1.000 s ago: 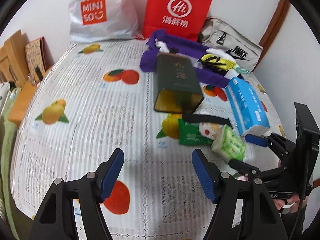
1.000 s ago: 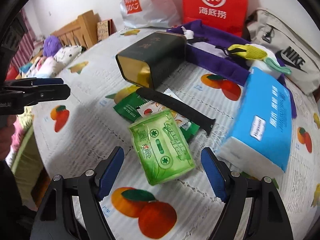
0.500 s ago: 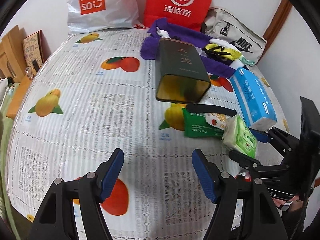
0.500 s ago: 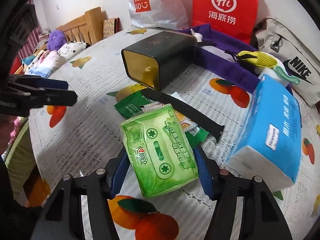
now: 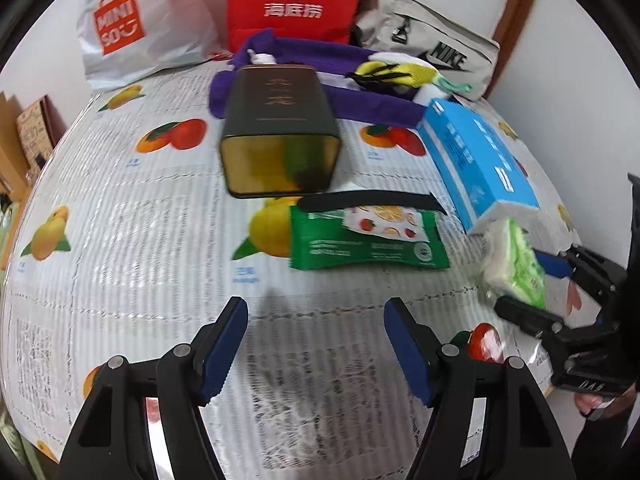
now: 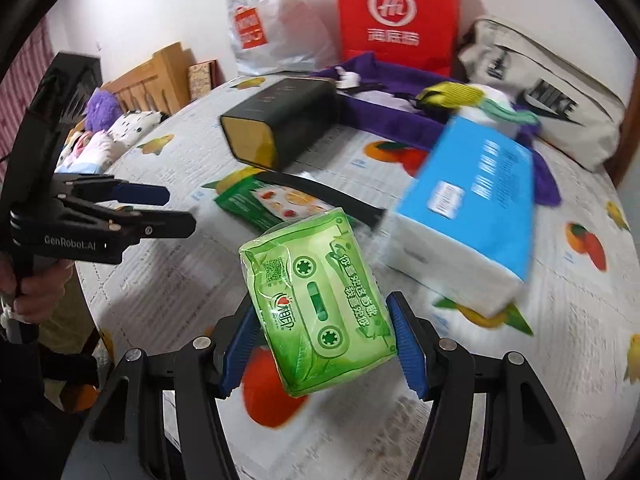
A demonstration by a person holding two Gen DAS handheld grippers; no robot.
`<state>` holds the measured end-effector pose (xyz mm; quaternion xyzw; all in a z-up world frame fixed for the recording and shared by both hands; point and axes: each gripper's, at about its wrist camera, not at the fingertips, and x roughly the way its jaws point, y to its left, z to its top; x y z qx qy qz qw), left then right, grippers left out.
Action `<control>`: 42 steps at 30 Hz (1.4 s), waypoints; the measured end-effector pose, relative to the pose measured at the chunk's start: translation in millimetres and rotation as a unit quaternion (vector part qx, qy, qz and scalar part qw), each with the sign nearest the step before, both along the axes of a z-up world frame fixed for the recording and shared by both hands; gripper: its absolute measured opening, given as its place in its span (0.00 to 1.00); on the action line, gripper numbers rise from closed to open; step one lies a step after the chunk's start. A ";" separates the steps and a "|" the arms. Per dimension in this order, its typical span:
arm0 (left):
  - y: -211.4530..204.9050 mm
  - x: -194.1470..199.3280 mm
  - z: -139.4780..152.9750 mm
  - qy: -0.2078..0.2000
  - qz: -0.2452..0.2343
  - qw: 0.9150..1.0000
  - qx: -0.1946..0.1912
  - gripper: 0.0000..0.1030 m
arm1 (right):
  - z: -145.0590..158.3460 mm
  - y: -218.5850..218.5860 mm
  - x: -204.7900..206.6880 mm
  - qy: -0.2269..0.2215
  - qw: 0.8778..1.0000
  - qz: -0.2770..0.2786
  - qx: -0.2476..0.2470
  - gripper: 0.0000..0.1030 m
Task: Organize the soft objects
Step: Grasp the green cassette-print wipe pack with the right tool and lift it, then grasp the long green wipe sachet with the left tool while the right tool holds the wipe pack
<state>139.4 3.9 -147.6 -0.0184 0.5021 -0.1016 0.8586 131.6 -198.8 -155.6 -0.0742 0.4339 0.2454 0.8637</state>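
My right gripper [image 6: 322, 306] is shut on a light green tissue pack [image 6: 320, 304] and holds it tilted above the fruit-print tablecloth [image 6: 168, 292]. In the left wrist view the same pack [image 5: 516, 264] sits in the right gripper [image 5: 536, 286] at the right edge. My left gripper [image 5: 316, 312] hangs open over bare cloth with nothing between its fingers. Ahead of it lie a dark green wipes pack [image 5: 360, 248], a black strap [image 5: 372, 200], and a blue tissue pack [image 5: 476, 156]. A dark tin box [image 5: 280, 128] rests on its side, its mouth facing me.
Purple cloth [image 5: 360, 100] and a yellow glove [image 5: 392, 72] lie behind the tin. A Miniso bag [image 5: 132, 32], a red paper bag [image 5: 296, 0] and a Nike bag [image 5: 432, 48] line the wall. Wooden furniture [image 6: 160, 76] stands beyond the table's left edge.
The right gripper's jaws closed on the light green pack and lifted it off the cloth. The left gripper moved in closer to the tin and the wipes pack, still open.
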 end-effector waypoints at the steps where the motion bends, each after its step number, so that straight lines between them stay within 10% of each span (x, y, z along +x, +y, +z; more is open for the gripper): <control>1: -4.1 -0.7 -1.2 -0.001 -0.004 1.000 0.007 0.67 | -0.6 -4.8 -0.6 0.000 1.000 -0.005 0.000 0.61; 20: -37.2 20.4 -23.1 -0.052 -0.077 0.991 0.095 0.66 | -15.8 -59.0 -4.6 0.020 0.996 -0.085 0.001 0.61; 31: -58.7 18.1 -21.7 -0.068 -0.160 0.982 0.079 0.09 | -16.5 -63.0 -0.9 0.028 0.995 -0.099 -0.004 0.61; 42: -44.2 5.5 -10.4 -0.047 -0.150 0.987 0.025 0.05 | -15.3 -62.5 -4.3 0.032 0.995 -0.098 0.007 0.61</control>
